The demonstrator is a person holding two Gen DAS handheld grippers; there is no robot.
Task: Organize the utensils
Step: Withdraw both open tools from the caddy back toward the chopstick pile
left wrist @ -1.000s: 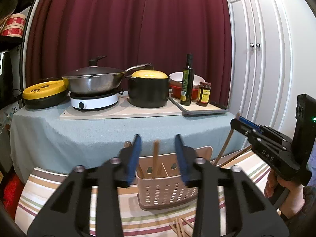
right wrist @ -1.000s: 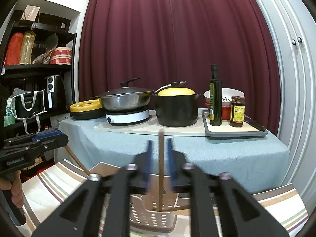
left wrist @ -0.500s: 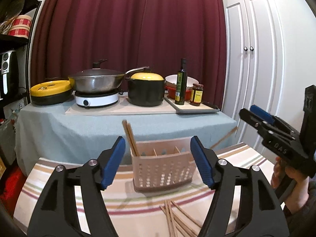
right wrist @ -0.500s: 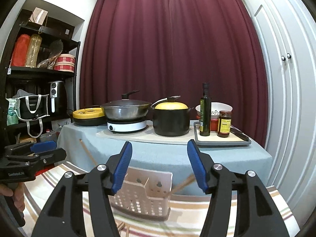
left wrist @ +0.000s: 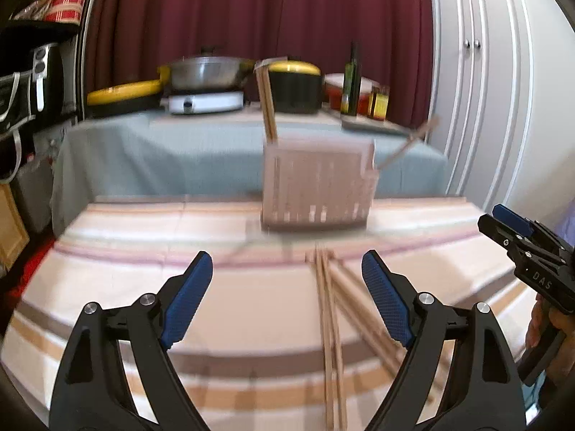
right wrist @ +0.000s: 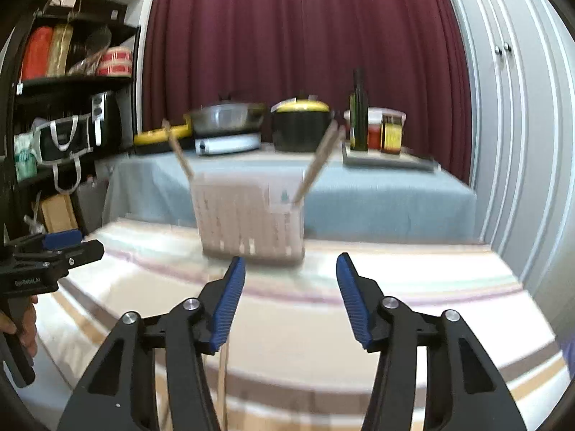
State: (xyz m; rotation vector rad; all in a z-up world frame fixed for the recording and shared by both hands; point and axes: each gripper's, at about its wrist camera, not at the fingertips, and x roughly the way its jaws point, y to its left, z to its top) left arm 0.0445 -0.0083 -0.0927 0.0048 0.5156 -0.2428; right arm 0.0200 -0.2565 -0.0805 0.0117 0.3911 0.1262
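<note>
Chopsticks (left wrist: 329, 316) loose on cloth between left gripper (left wrist: 287, 298) pads | both grippers spread, empty | right gripper (right wrist: 291, 298)

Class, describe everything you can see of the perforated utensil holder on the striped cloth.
The utensil holder is a pale beige box, seemingly plastic, its front wall pierced by rows of slots. It stands upright on the striped cloth, before the grey-covered table. Wooden chopsticks stand nearly upright at its left end; another leans out at the right. Loose chopsticks lie apart in front. Neither tongs touch it. Motion blur hides finer detail.
</note>
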